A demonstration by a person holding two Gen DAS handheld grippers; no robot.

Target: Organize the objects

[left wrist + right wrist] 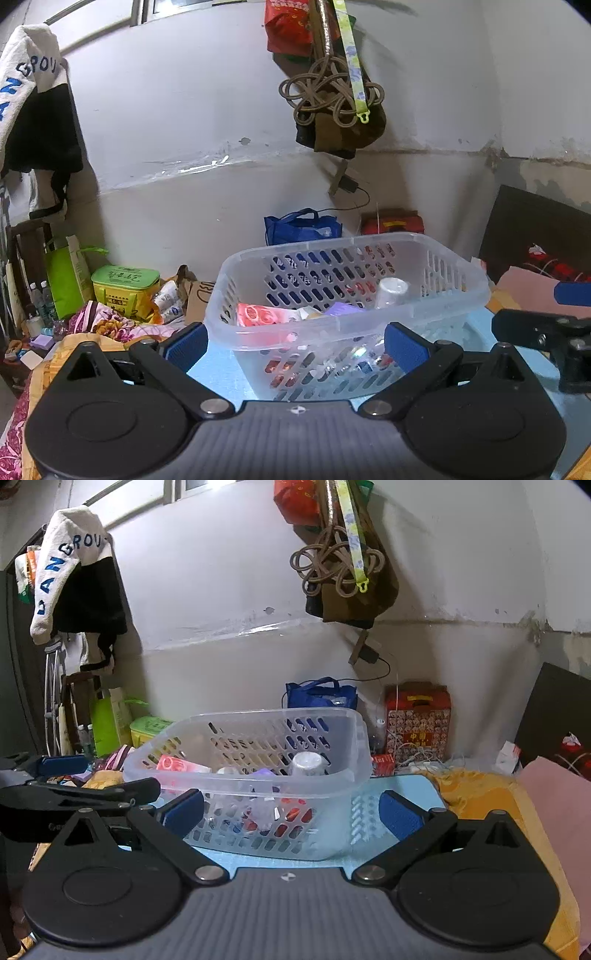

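A clear perforated plastic basket (458, 273) stands on a light blue surface (218, 373); it also shows in the right wrist view (354, 746). Inside lie a red-pink packet (258, 314), a purple item (341, 308) and a clear upturned cup (391, 291). My left gripper (295, 345) is open and empty, its blue pads on either side of the basket's near wall. My right gripper (291, 810) is open and empty just before the basket. Each gripper shows at the edge of the other's view.
A blue bag (301, 225) and a red patterned box (417, 720) stand by the wall behind. A green-yellow tin (123, 286) and bottles sit left on floral cloth. Yellow and pink cloth (546, 805) lies right. Bags hang on the wall (332, 110).
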